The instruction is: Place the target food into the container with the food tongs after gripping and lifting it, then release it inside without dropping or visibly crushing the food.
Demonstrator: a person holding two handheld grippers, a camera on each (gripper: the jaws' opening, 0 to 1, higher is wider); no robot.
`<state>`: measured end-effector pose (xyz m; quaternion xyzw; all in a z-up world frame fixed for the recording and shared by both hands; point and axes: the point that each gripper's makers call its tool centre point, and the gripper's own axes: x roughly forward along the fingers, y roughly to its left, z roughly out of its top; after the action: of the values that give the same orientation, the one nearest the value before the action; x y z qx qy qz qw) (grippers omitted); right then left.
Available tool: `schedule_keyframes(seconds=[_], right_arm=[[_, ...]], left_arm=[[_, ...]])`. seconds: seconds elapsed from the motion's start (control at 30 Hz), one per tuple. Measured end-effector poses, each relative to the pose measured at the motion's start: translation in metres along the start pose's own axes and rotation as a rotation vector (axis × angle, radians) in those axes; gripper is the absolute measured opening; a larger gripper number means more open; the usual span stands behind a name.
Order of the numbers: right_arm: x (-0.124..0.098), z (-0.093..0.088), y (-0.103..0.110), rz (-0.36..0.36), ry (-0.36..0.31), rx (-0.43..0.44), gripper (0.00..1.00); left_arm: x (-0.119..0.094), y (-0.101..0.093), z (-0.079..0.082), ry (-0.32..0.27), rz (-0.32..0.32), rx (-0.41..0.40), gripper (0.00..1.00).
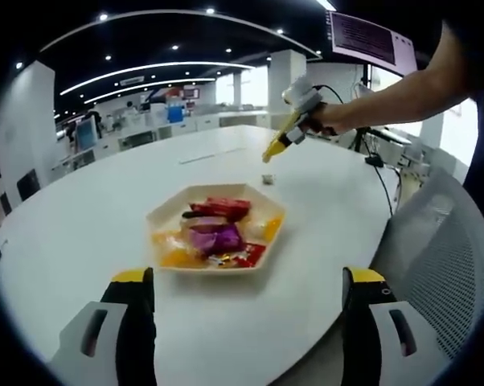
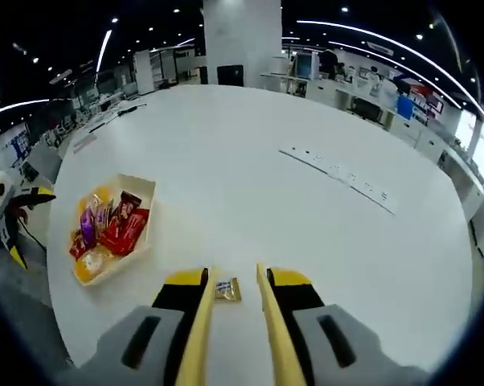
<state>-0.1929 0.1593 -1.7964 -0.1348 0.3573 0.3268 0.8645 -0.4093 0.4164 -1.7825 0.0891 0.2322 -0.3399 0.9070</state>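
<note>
Two yellow-tipped jaws of the left tool [image 1: 250,301] stand wide apart in the left gripper view, holding nothing, above the white bench [image 1: 105,201]. Just beyond them sits a hexagonal tray [image 1: 166,213] of wrapped snacks [image 1: 215,233]. Farther off, the right tool [image 1: 276,148] hovers over a small wrapped candy [image 1: 268,178].

In the right gripper view, the right tool [image 2: 235,283] holds yellow tongs [image 2: 200,330], their arms parted around the candy [image 2: 227,289] lying on the bench [image 2: 306,209]. The tray [image 2: 145,189] lies well apart.
</note>
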Motion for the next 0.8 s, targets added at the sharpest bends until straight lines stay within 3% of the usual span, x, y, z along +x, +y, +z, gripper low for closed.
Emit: schedule_keyframes(seconds=[0.43,0.8], right_arm=[[0.022,-0.016,-0.005,-0.028,0.071,-0.047,0.28],[0.018,-0.026,-0.002,-0.016,0.103,-0.094,0.27]], left_arm=[[0.001,0.003,-0.004,0.018,0.012,-0.007,0.93],[0.001,0.002,-0.005,0.026,0.006,-0.004,0.93]])
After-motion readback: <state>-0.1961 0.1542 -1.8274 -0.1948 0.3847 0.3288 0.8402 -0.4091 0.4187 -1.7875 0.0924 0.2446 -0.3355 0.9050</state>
